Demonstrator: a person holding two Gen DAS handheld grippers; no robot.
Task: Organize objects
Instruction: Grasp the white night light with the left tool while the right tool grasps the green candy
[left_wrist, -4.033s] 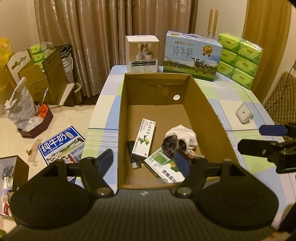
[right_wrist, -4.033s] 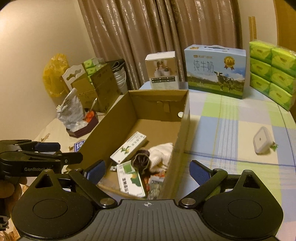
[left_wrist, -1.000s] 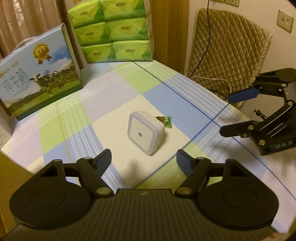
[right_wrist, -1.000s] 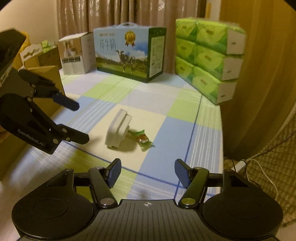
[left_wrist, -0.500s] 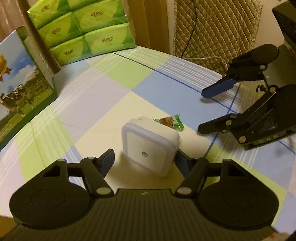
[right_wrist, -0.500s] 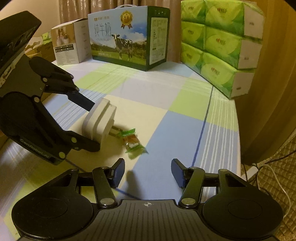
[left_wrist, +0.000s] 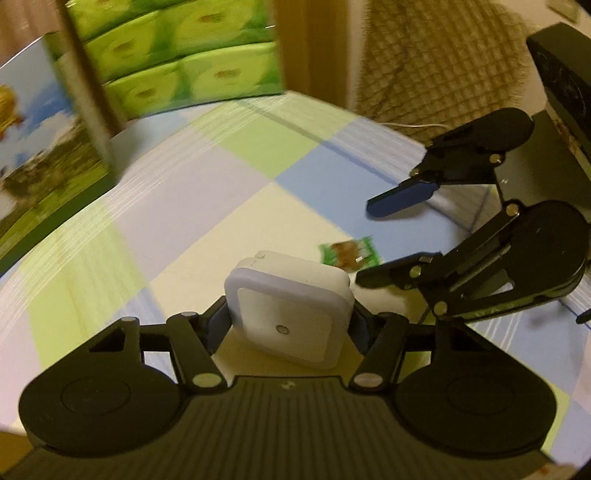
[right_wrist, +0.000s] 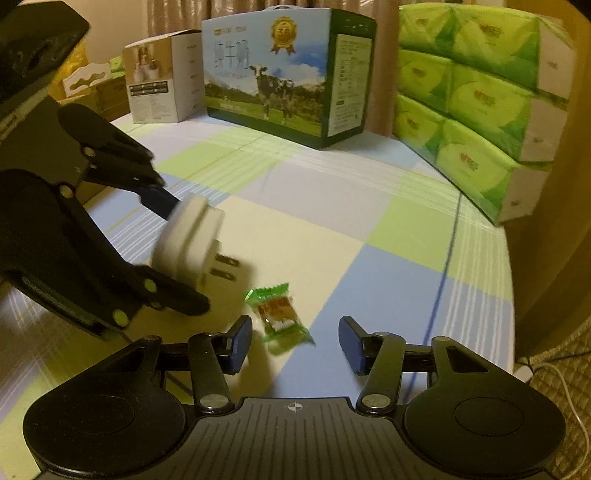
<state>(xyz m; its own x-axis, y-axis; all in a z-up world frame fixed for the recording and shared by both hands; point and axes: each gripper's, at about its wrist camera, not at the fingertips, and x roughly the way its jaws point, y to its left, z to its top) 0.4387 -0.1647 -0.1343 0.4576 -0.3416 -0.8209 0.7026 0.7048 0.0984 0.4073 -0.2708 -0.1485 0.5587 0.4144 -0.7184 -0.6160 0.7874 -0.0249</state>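
Night-light plug sits clamped in the left gripper, just off the surface; right gripper, jaws closing but empty, should straddle the candy squarely before pinching.

Both views are dim and carry a warm yellow indoor cast. The left wrist view is smeared by motion blur: the stacked green tissue packs at upper left and the checked pastel cloth of the worktop streak sideways. The right wrist view is sharper, with mild blur on the small green candy wrapper, which throws a soft shadow toward the lower left. Fisheye distortion bends the edges and darkens the corners of both.
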